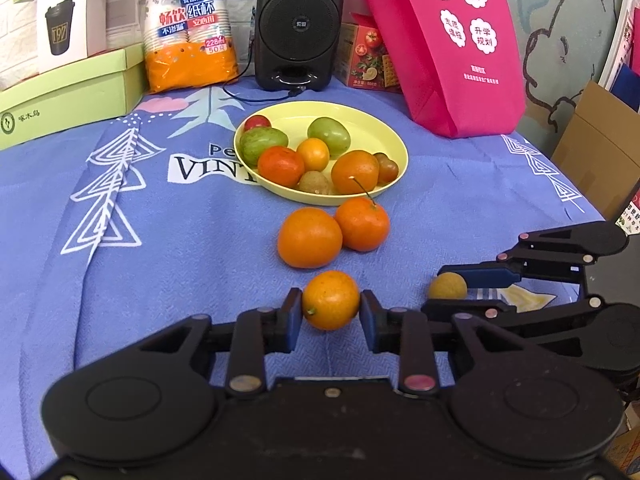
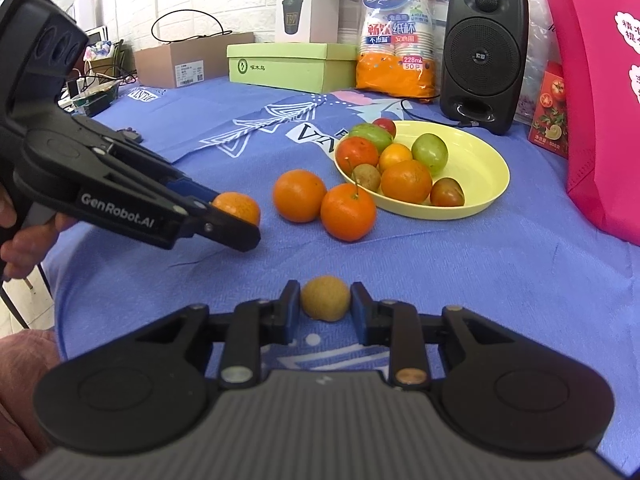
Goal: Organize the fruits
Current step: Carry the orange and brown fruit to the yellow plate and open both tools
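Left gripper [image 1: 331, 309] clamps small orange [image 1: 330, 300].

My black left gripper [image 1: 331, 308] grips a small orange citrus fruit [image 1: 331, 300]; my black right gripper [image 2: 325, 304] grips a tan-yellow round fruit [image 2: 325, 298]. Mid-frame, a pale yellow plate [image 1: 384, 140] sits on blue cloth [image 1: 160, 260] with white line patterns.

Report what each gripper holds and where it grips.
Left gripper pinches a small orange by its sides. Right gripper pinches a small tan fruit by its sides.
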A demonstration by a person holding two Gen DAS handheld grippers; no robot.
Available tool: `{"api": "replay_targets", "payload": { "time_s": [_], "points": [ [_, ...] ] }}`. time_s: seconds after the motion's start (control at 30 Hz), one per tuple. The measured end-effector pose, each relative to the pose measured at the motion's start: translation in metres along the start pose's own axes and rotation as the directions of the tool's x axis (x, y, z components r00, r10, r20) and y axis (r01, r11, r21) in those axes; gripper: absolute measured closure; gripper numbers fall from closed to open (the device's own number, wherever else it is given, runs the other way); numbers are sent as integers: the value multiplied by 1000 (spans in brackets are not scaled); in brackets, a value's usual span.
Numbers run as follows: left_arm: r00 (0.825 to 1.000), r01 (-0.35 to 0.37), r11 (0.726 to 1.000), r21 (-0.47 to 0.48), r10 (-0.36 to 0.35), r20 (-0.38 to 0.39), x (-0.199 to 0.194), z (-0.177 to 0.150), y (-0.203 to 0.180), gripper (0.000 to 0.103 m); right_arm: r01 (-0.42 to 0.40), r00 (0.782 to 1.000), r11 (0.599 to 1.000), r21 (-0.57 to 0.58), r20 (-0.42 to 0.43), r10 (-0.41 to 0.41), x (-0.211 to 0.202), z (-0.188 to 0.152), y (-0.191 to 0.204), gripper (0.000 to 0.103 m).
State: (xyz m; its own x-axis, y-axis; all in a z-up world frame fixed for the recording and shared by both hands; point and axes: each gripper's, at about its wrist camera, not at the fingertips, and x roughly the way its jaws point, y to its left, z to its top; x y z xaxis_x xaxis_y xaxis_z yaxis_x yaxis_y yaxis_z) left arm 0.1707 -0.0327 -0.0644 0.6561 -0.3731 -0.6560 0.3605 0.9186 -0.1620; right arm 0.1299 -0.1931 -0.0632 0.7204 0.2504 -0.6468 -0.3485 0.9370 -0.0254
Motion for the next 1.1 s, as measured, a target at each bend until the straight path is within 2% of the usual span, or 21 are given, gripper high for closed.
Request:
{"api": "replay_targets", "payload": {
  "time_s": [0.3,0.57,0.8,1.0,1.1],
  "points": [
    [1000,-2,1000,10,1,15,-11,1,-4,73,0,1000,1000,-3,0,0,-7,-2,3,76],
    [997,12,999,44,-16,74,-29,17,-7,73,5,1000,1000,-4,14,-5,-16,-1,1,76],
    [996,12,998,66,-18,89,-7,58,-1,73,52,997,998,-20,56,-51,-14,19,-18,76],
    [996,-38,997,68,32,87,33,107,13,73,111,990,994,-6,85,-110,-1,51,-49,80],
    [995,-43,996,73,35,98,41,121,18,73,37,996,999,-29,81,-35,-8,52,-50,80]
  ]
}}
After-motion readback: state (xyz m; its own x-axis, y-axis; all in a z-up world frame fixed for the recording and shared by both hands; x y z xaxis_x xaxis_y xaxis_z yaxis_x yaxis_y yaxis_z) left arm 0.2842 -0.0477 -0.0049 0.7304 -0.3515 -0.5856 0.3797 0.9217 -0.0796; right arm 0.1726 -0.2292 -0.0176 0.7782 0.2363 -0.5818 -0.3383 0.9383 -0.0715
